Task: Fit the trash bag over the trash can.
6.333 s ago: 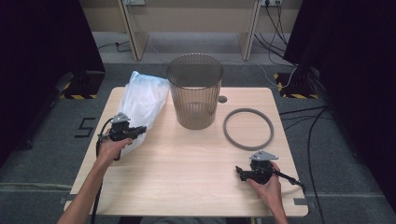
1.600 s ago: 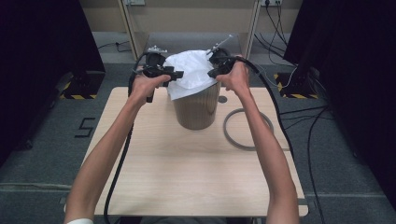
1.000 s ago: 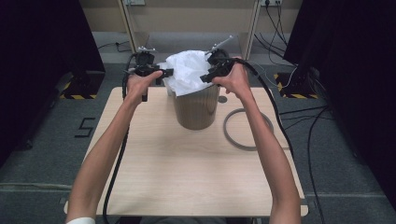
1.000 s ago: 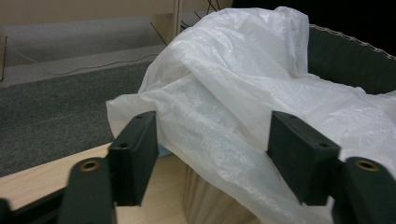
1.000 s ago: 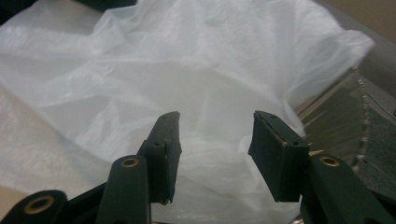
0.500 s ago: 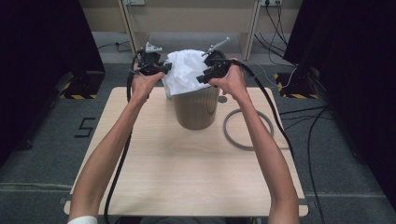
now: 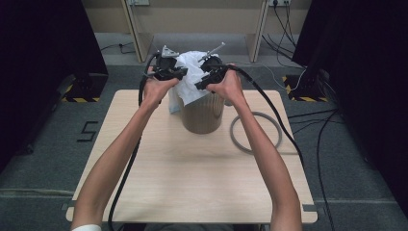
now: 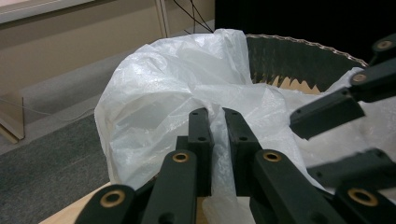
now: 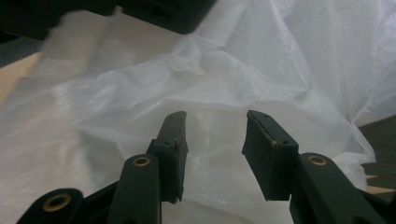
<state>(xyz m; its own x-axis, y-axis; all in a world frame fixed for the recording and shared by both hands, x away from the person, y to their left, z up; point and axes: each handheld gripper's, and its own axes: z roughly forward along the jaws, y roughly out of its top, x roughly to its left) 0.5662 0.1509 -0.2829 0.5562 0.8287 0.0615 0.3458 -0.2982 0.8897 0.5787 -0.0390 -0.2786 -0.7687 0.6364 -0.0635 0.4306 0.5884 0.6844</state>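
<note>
high view: hands hold both grippers over the ribbed round bin near the table's far edge, with the crumpled white plastic bag bunched between them and hanging into the bin mouth. the left gripper sits at the bag's left side, the right gripper at its right. a grey ring lies flat towards the right edge.

left gripper view: jaws have just been closing and now pinch a fold of thin, glossy, wrinkled film.

right gripper view: jaws stand partly apart, the translucent bag lying just beyond them; pads are not pressing it.
</note>
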